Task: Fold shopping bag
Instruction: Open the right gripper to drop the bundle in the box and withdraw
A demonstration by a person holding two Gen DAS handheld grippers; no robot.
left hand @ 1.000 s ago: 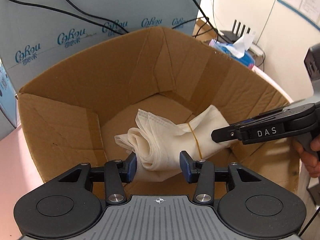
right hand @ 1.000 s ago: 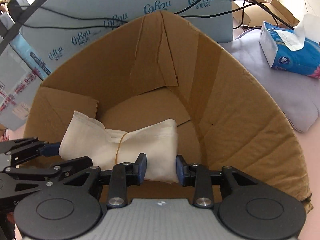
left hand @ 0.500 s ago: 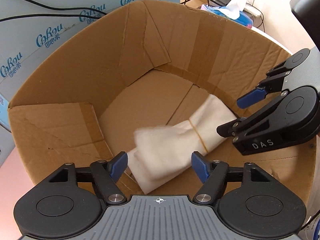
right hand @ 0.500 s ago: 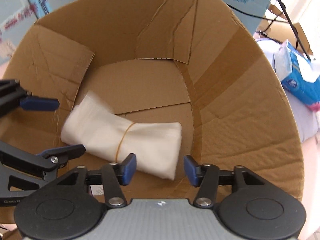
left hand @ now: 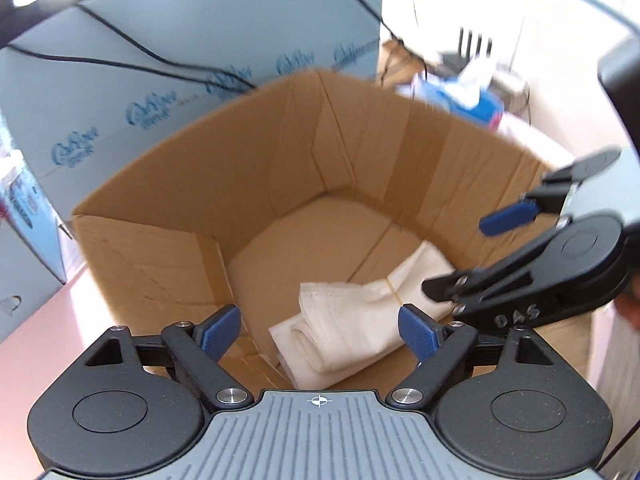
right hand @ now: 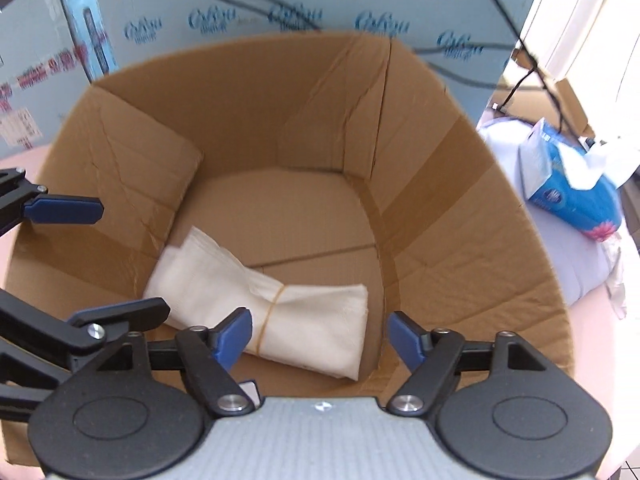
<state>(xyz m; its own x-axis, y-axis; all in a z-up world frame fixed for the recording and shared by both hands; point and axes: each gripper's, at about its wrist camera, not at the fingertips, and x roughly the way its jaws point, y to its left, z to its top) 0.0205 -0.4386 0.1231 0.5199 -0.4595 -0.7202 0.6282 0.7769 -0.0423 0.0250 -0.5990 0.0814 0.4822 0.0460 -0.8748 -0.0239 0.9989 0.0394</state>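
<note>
The folded white shopping bag, bound round its middle by a yellow rubber band, lies on the floor of an open cardboard box. It also shows in the right wrist view. My left gripper is open and empty above the bag's near end. My right gripper is open and empty above the bag's other end. Each gripper shows at the edge of the other's view, with blue pads.
The box stands on a pink table. Pale blue cartons with black cables across them stand behind it. A blue tissue pack lies on a pale cloth to the right.
Both grippers have opened and let go of the bag, which now lies on the box floor. Both have lifted up and back from it.
</note>
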